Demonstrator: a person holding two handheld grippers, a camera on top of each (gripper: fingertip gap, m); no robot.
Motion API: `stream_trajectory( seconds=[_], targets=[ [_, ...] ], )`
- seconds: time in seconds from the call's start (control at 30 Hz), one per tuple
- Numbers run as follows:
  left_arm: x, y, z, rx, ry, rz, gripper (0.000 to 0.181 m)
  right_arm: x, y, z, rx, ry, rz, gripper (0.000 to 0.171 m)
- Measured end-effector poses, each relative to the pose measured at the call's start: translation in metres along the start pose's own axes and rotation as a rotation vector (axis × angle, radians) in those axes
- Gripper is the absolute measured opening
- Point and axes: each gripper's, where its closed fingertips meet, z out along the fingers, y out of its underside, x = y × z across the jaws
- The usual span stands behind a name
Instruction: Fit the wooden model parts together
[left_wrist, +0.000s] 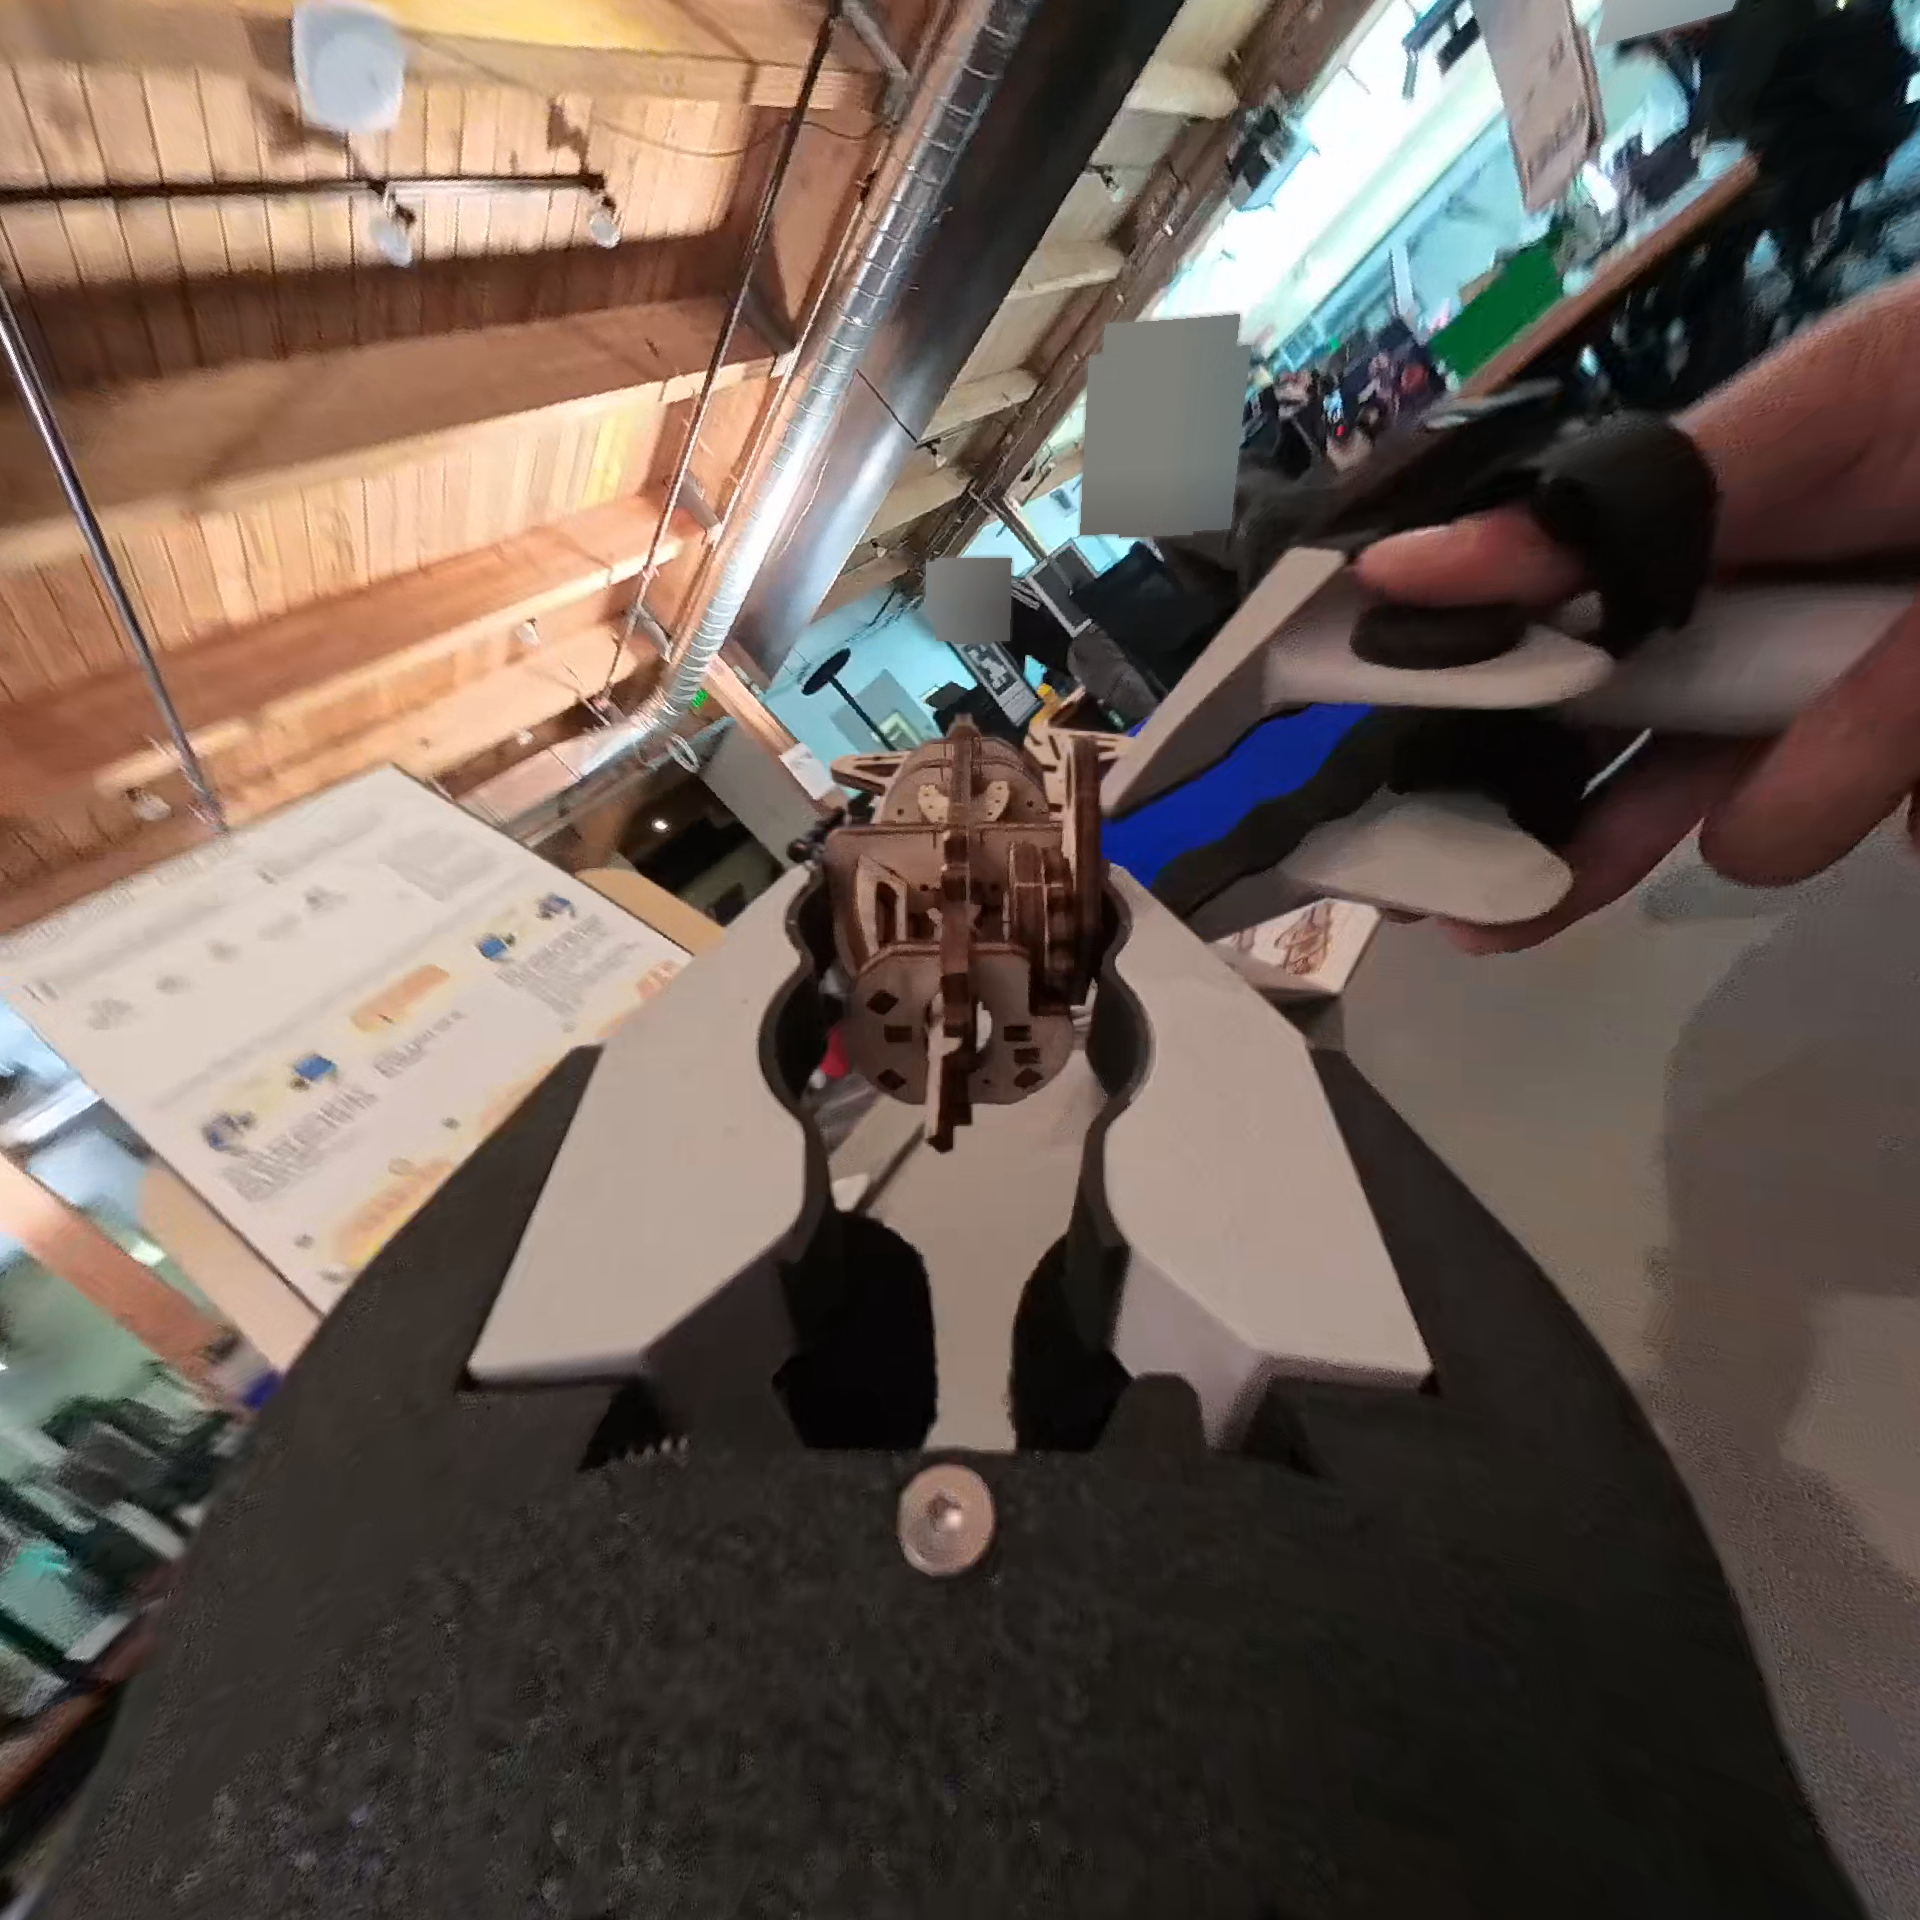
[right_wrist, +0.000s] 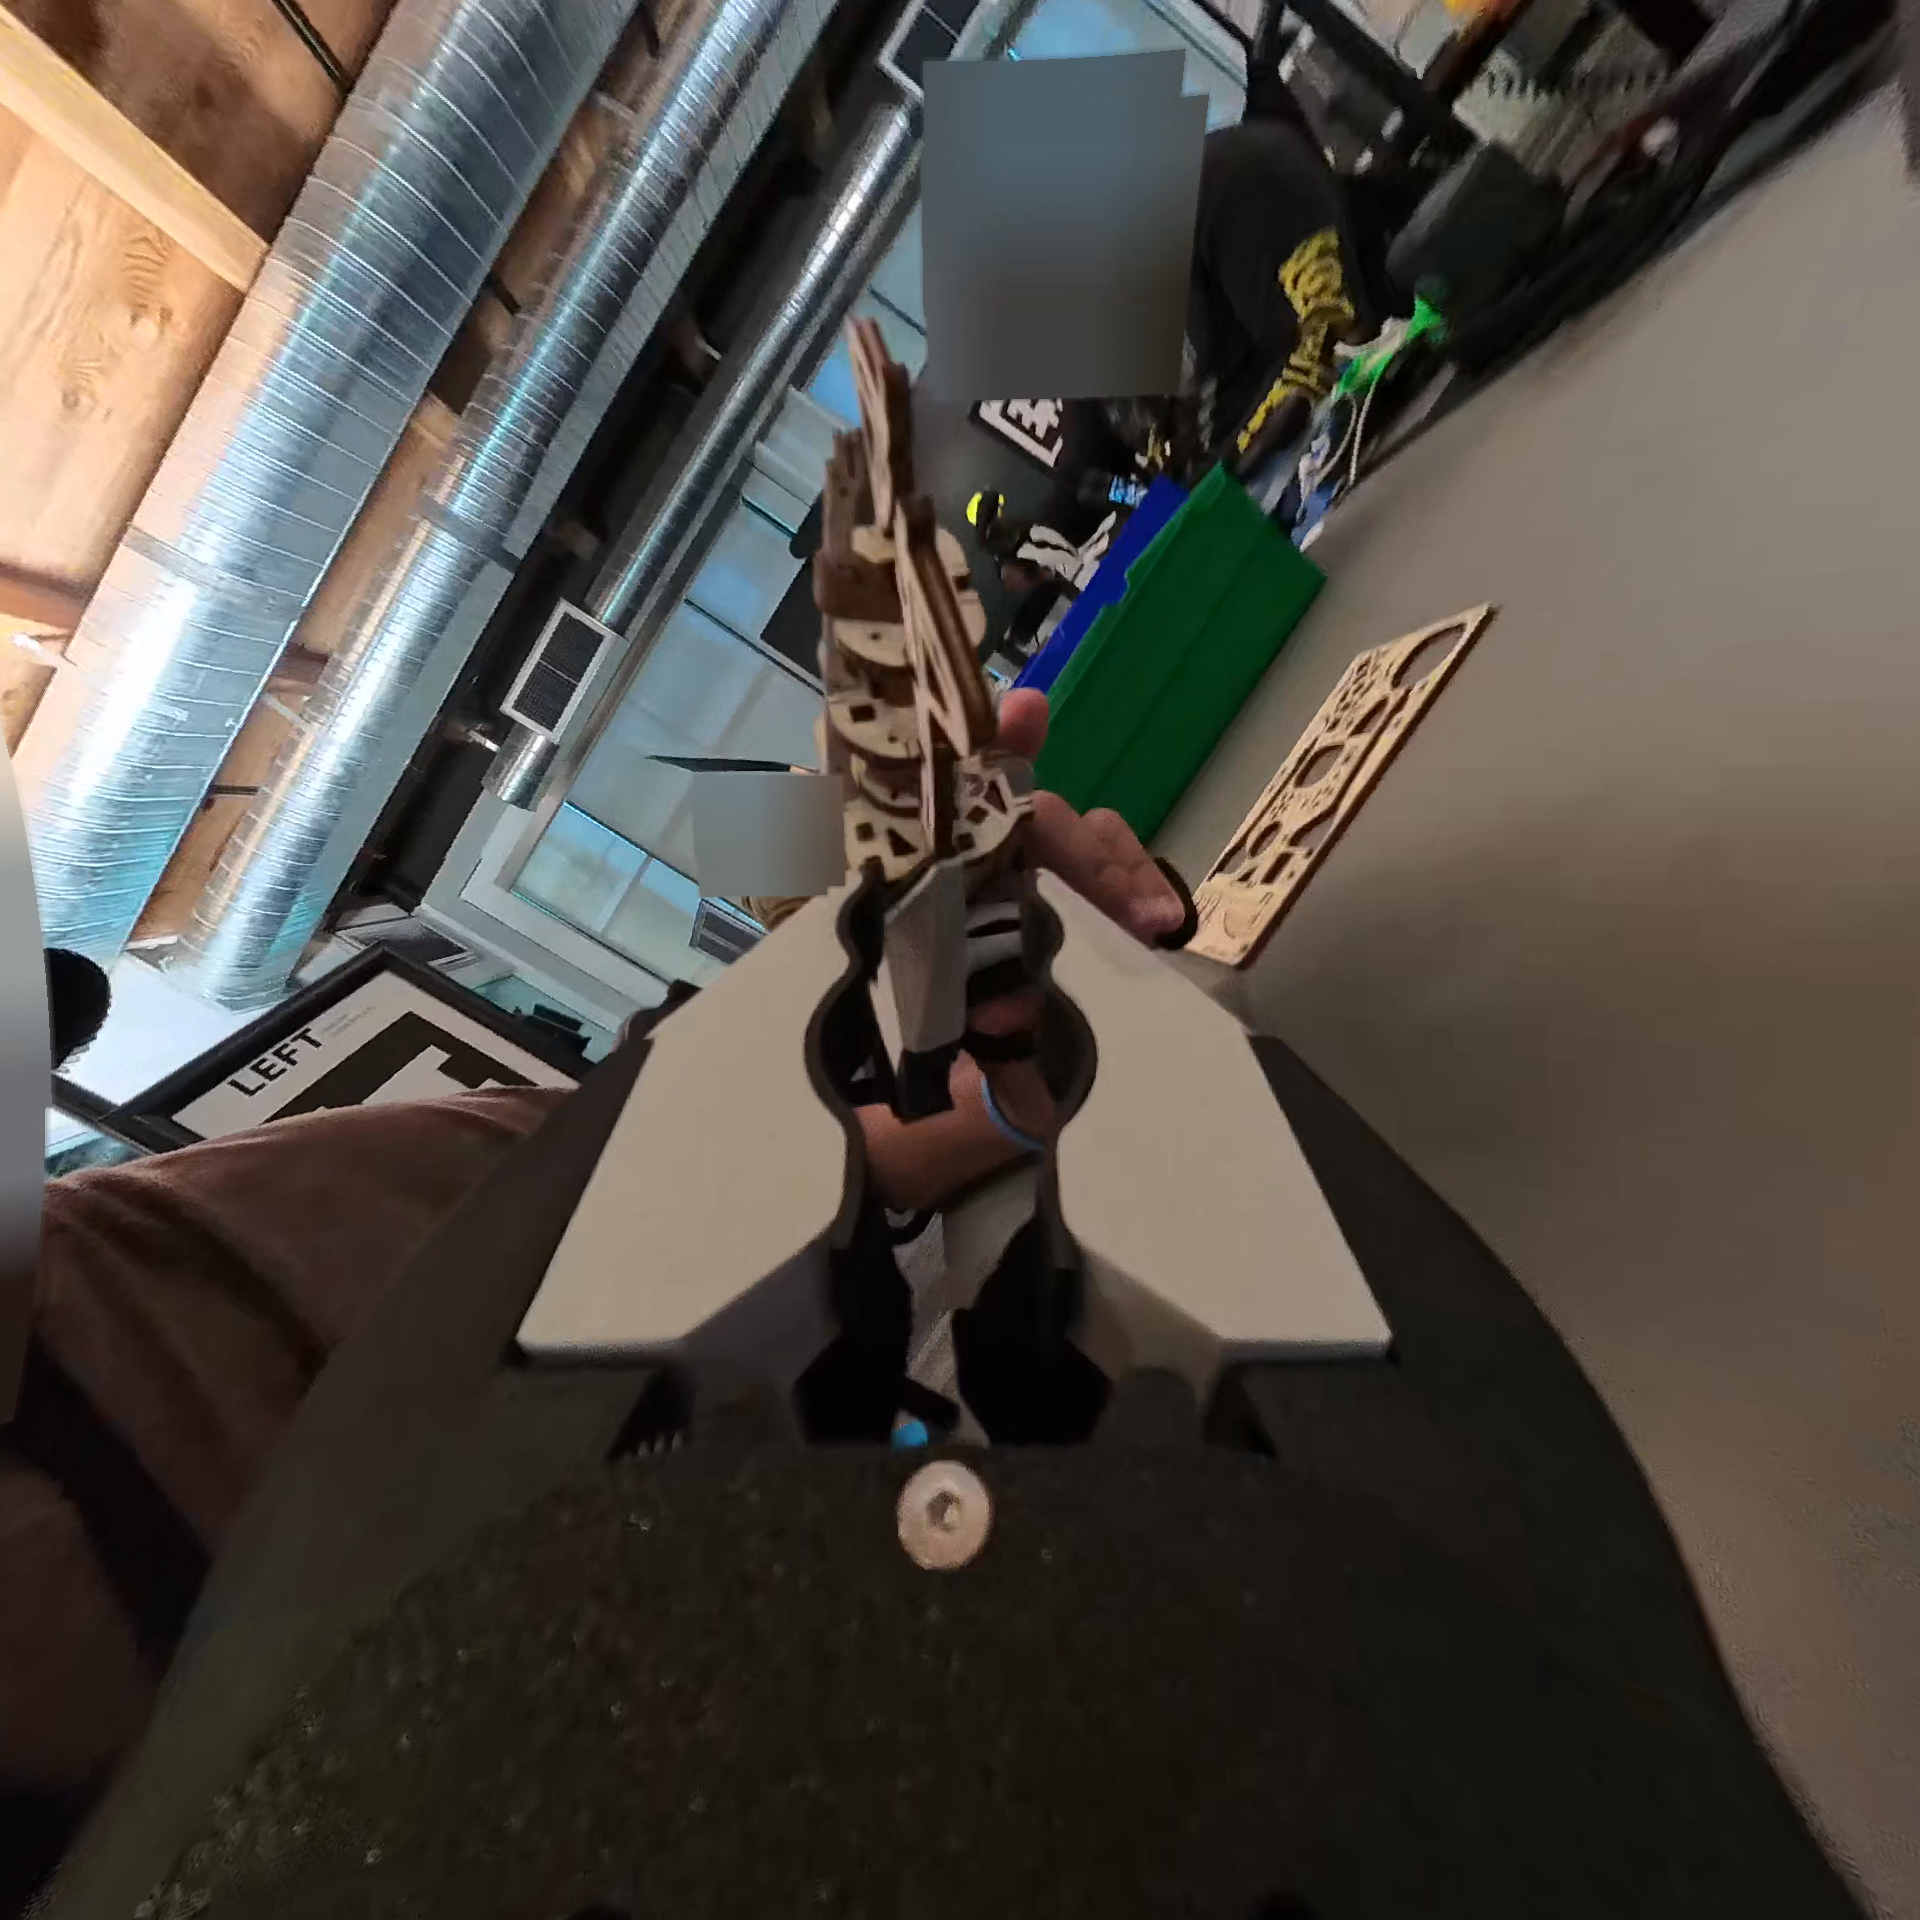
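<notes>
You have the pale laser-cut wooden model assembly (left_wrist: 961, 935) lifted off the grey bench (right_wrist: 1558, 1143) and clamped in your left tongs (left_wrist: 956, 997), likely so its far side stays reachable. Your right tongs (right_wrist: 940, 914) reach its other end, jaws narrow; whether they grip it, I cannot tell. A cut-out wooden parts sheet (right_wrist: 1340, 779) lies on the bench beside a green bin (right_wrist: 1174, 665).

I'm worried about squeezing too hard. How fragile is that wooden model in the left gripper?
Probably fragile: the wooden model is built from thin slotted plates that could snap. Likely light, being mostly cutouts. The left gripper clamps it at the sides, so it may twist.
</notes>
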Motion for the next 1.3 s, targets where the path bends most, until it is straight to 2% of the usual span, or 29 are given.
stream_trajectory(
  seconds=[0.07, 0.2, 0.33, 0.57, 0.7, 0.83, 0.97, 1.07, 1.13, 1.17, 1.3],
  targets=[
    [0.001, -0.002, 0.0, -0.002, -0.019, 0.048, 0.045, -0.005, 0.003, 0.007, 0.007, -0.01, 0.017, 0.015],
    [0.003, -0.004, 0.0, 0.004, -0.002, -0.007, 0.045, -0.006, -0.002, 0.004, 0.069, 0.027, -0.008, 0.008],
    [0.004, -0.006, 0.0, 0.023, 0.034, -0.166, 0.045, -0.013, -0.014, -0.001, 0.11, 0.006, -0.041, 0.005],
    [-0.001, -0.015, -0.004, 0.104, 0.05, -0.244, 0.046, -0.024, -0.012, 0.002, 0.006, 0.102, -0.287, 0.003],
    [-0.002, -0.015, -0.004, 0.107, 0.056, -0.275, 0.046, -0.027, -0.011, 0.003, -0.051, 0.146, -0.347, 0.003],
    [0.0, -0.011, -0.002, 0.094, 0.087, -0.348, 0.046, -0.024, -0.012, -0.001, -0.12, 0.138, -0.32, 0.004],
    [-0.004, -0.006, -0.002, 0.084, 0.106, -0.432, 0.045, -0.025, -0.034, -0.017, -0.068, 0.133, -0.325, 0.018],
    [0.001, -0.004, 0.0, 0.079, 0.142, -0.457, 0.045, -0.027, -0.042, -0.025, -0.084, 0.142, -0.349, 0.016],
    [0.006, -0.004, 0.001, 0.078, 0.173, -0.467, 0.045, -0.025, -0.041, -0.027, -0.121, 0.174, -0.371, 0.006],
    [0.006, -0.005, 0.0, 0.081, 0.171, -0.465, 0.045, -0.022, -0.04, -0.027, -0.137, 0.191, -0.371, 0.005],
    [0.006, -0.006, 0.0, 0.09, 0.174, -0.464, 0.045, -0.021, -0.039, -0.027, -0.149, 0.166, -0.273, 0.003]
  ],
)
